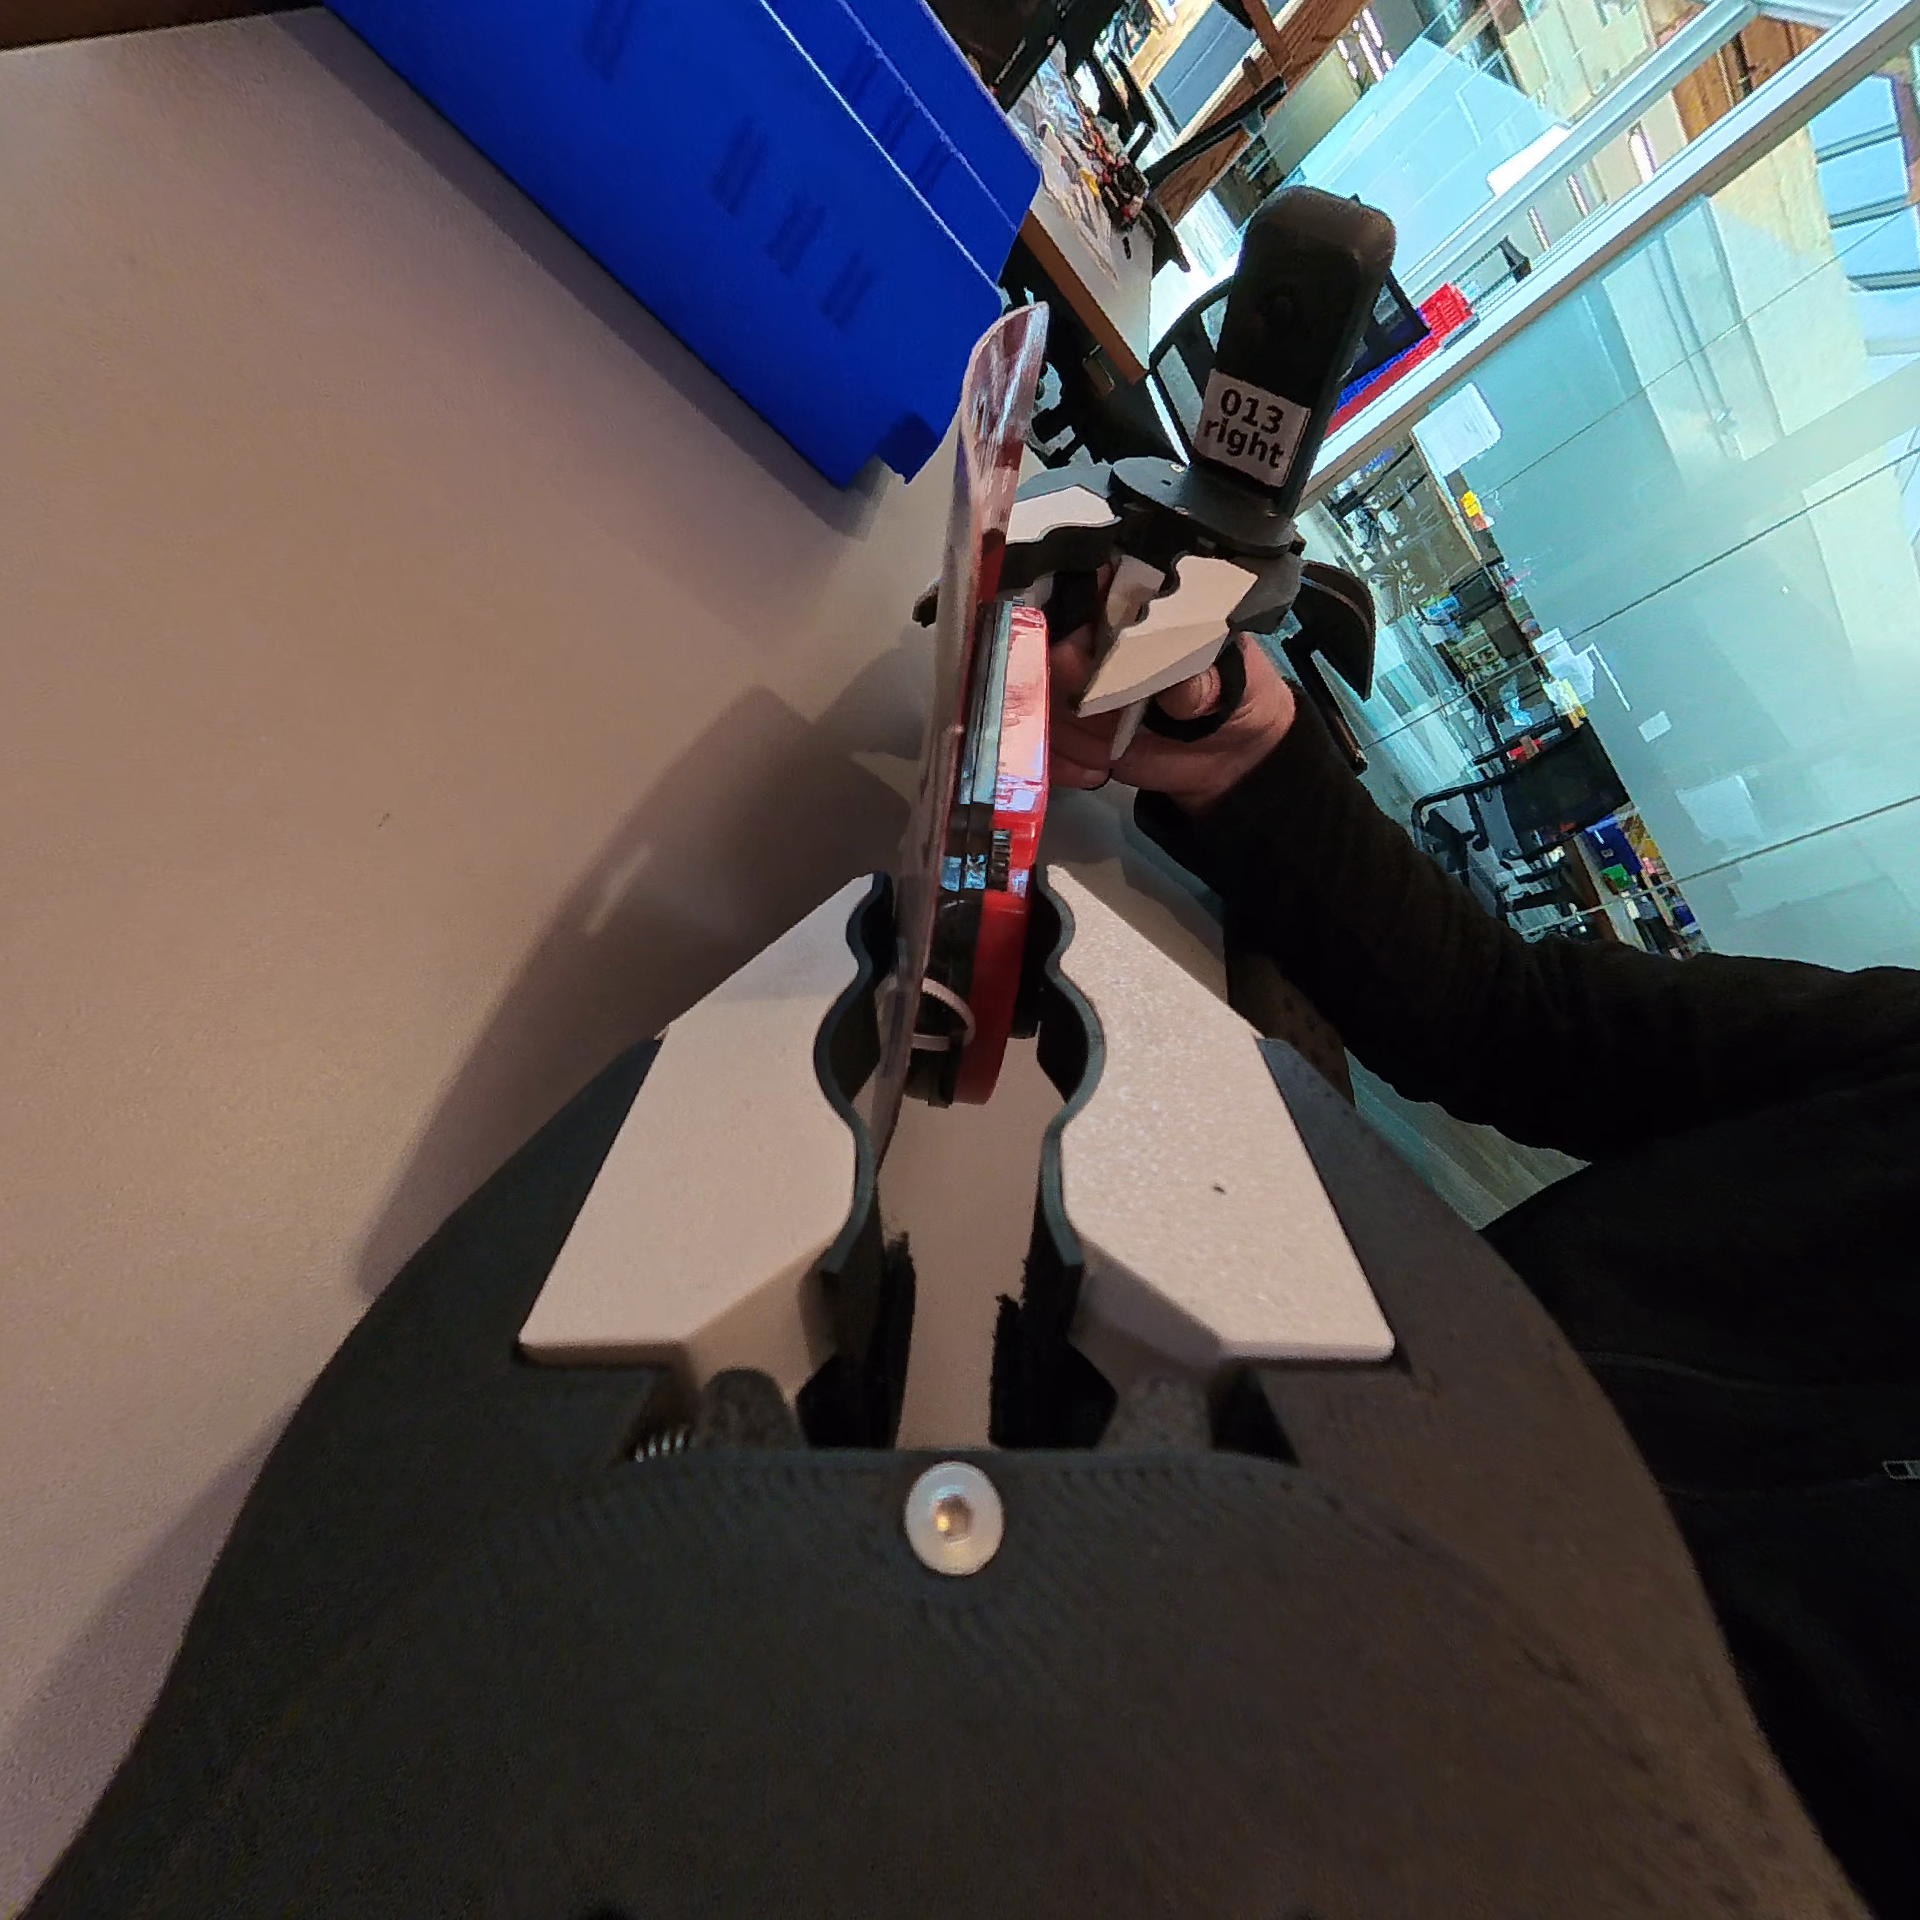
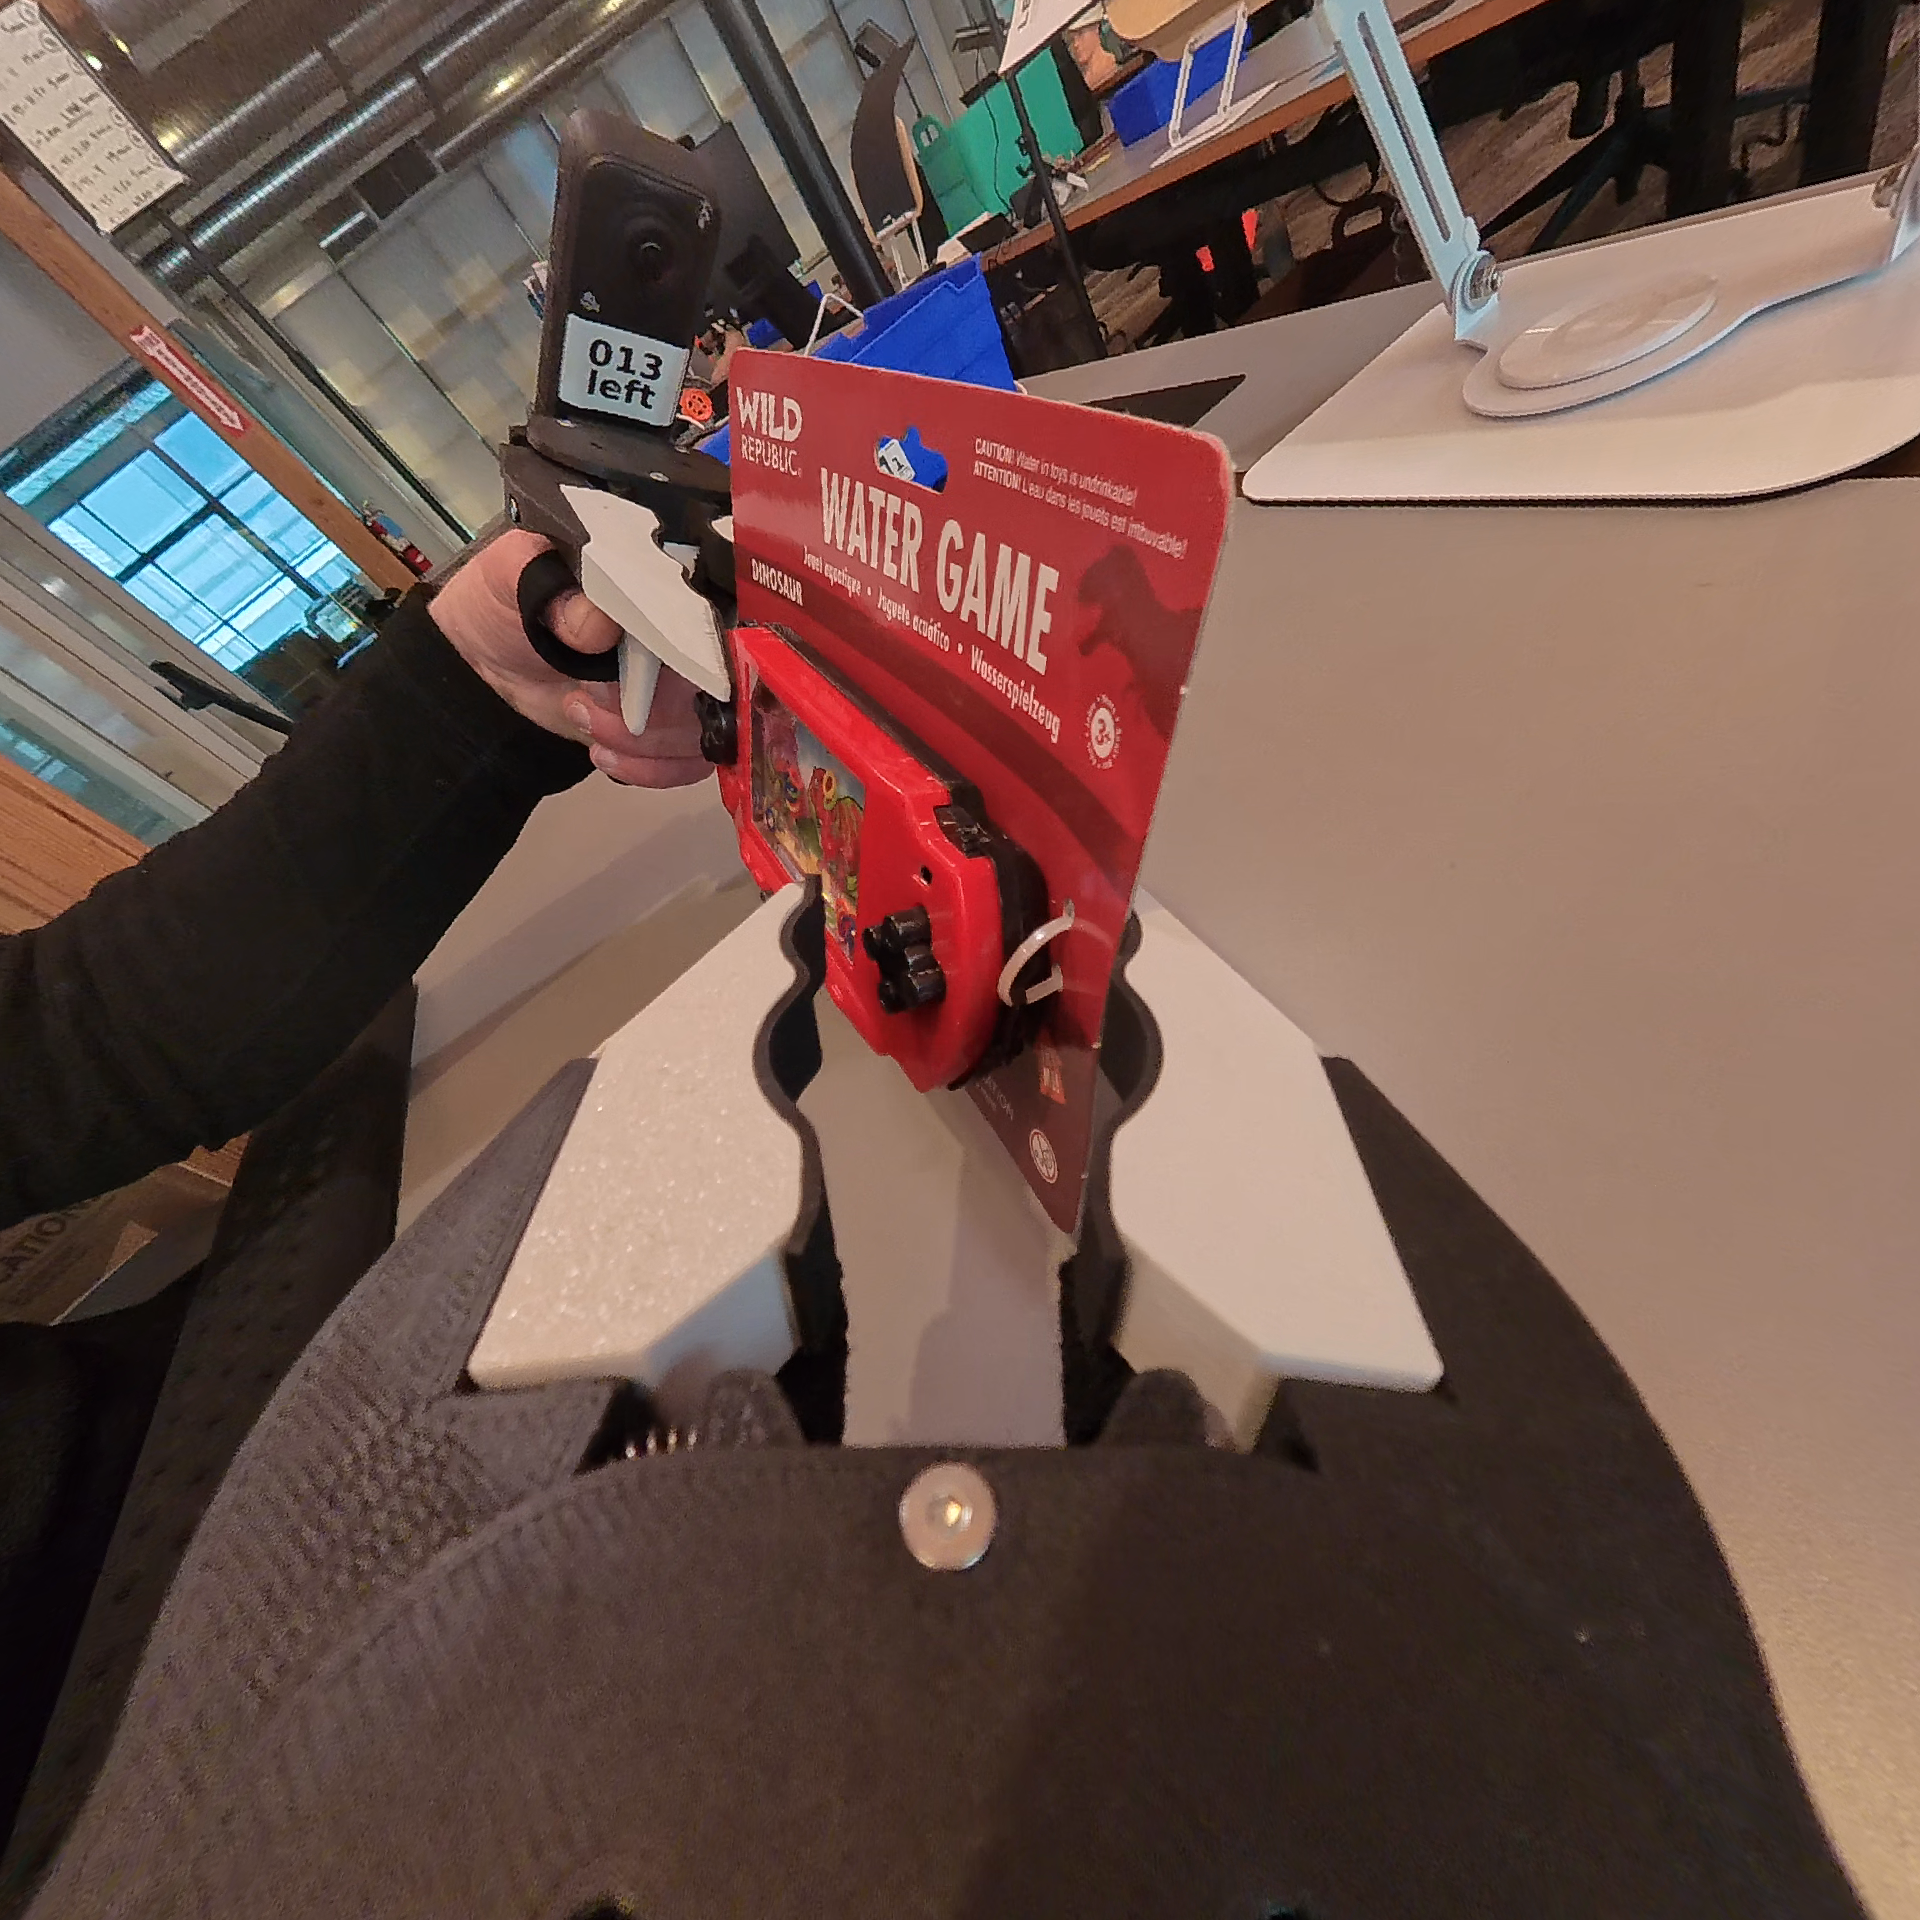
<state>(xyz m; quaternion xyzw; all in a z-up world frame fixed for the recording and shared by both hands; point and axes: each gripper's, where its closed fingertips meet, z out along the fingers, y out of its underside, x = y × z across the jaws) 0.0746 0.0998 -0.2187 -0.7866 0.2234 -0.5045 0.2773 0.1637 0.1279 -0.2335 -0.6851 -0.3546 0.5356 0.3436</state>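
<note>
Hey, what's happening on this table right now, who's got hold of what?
A person holds a handheld gripper in each hand, and both grip the same thing: a red toy game tied to its red backing card, held upright above the grey table. The left gripper clamps one end of the pack, the right gripper the other, facing each other. A blue bin sits behind, and a white stand rests off to the side.
</note>
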